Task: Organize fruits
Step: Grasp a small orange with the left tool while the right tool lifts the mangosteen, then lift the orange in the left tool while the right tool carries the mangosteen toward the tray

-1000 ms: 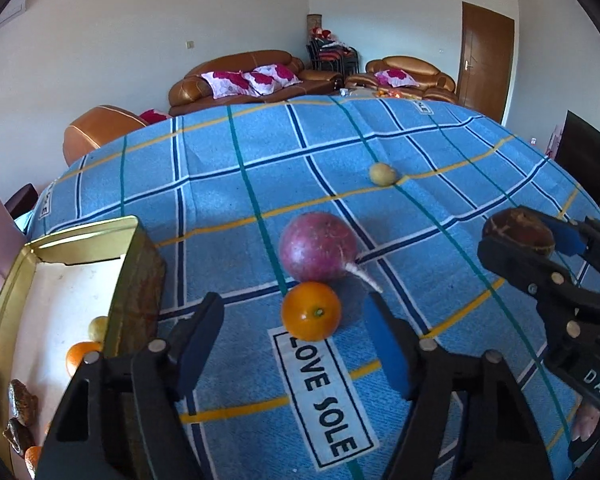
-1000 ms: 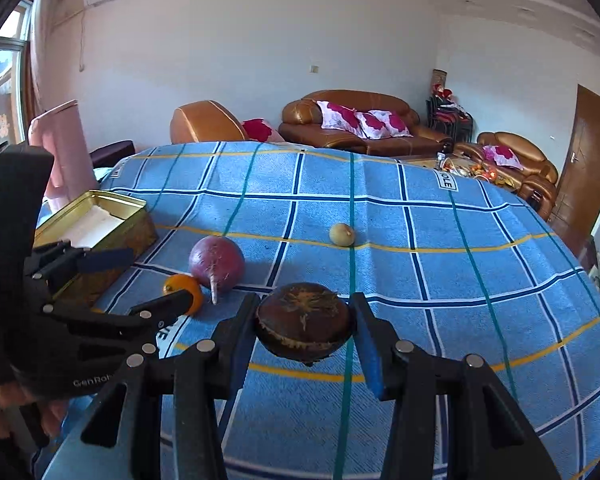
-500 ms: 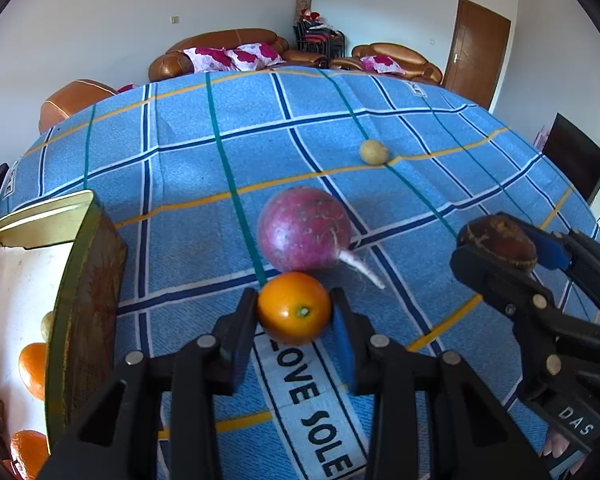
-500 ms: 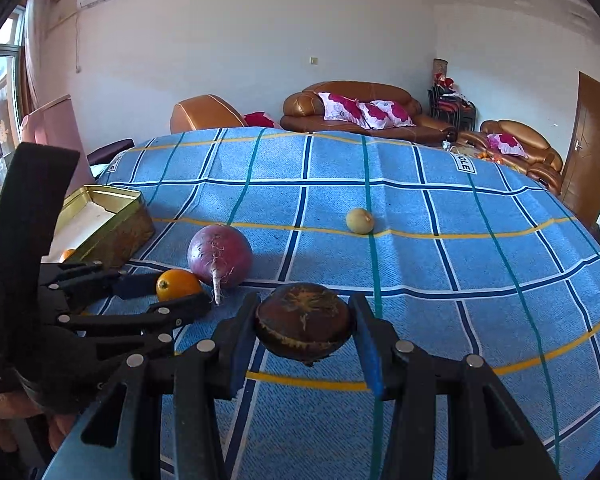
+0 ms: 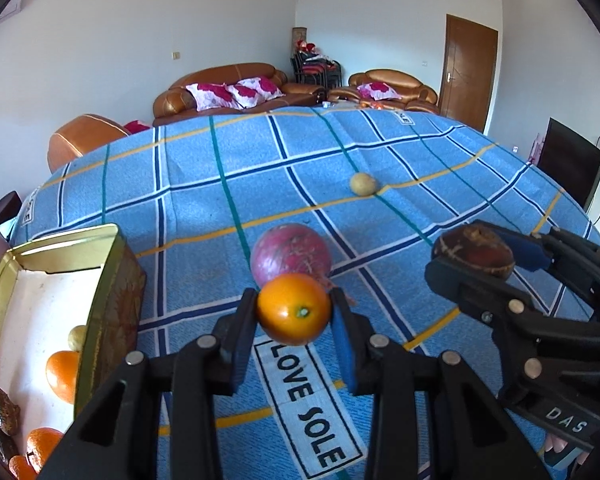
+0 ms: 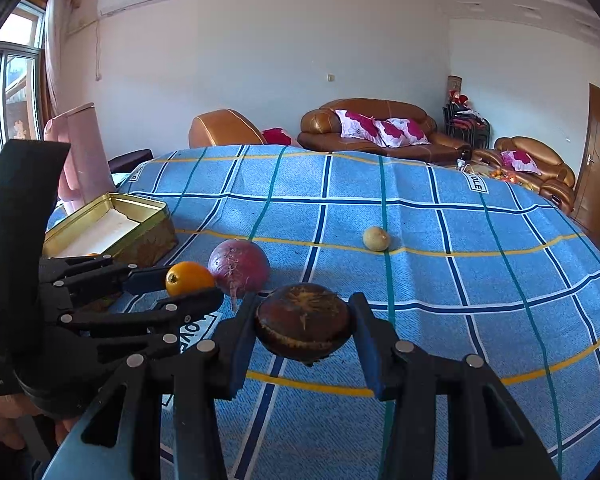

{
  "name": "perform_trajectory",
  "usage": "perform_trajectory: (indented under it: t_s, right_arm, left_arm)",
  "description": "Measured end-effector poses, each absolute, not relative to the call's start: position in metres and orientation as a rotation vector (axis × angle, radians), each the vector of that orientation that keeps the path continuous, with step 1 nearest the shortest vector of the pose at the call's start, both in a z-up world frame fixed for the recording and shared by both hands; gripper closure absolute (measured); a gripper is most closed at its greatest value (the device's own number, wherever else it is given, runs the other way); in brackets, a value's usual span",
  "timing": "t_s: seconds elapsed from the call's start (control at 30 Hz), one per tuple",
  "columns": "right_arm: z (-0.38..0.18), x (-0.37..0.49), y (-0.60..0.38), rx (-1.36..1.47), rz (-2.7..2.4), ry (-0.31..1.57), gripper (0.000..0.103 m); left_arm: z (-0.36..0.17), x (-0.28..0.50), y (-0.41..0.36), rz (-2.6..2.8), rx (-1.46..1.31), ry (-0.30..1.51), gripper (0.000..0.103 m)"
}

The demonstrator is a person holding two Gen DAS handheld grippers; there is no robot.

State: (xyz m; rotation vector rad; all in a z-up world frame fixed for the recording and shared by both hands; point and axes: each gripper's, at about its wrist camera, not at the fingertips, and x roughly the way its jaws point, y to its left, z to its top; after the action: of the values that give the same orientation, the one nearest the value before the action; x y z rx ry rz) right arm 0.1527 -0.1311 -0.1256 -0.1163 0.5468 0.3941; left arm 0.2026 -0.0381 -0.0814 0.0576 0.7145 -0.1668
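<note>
My left gripper (image 5: 294, 310) is shut on a small orange (image 5: 293, 308), held just above the blue checked cloth (image 5: 204, 216); the same orange (image 6: 188, 278) shows in the right wrist view. Right behind it lies a purple-red round root vegetable (image 5: 290, 254). My right gripper (image 6: 304, 322) is shut on a dark brown round fruit (image 6: 303, 326), seen also as the brown fruit (image 5: 474, 250) at the right of the left wrist view. A small pale yellow fruit (image 5: 363, 184) rests farther back on the cloth. A gold tin box (image 5: 112, 280) at the left holds oranges and other fruit.
The tin box (image 6: 148, 220) stands near the table's left edge, its tall wall facing the left gripper. Brown sofas (image 6: 372, 128) and a pink appliance (image 6: 82, 152) stand beyond the table. A person's hand (image 6: 0, 420) holds the left gripper.
The left gripper's fingers moved forward around the orange and shut on it, then lifted it a little in front of the root vegetable. The right gripper kept its hold on the brown fruit.
</note>
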Motion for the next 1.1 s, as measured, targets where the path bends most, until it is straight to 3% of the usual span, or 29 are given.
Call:
perform_trajectory:
  t_s: [1.1]
  right_arm:
    - [-0.114, 0.128, -0.134, -0.122, 0.452, 0.417, 0.055]
  left_arm:
    - [-0.059, 0.166, -0.028, -0.176, 0.015, 0.492, 0.066]
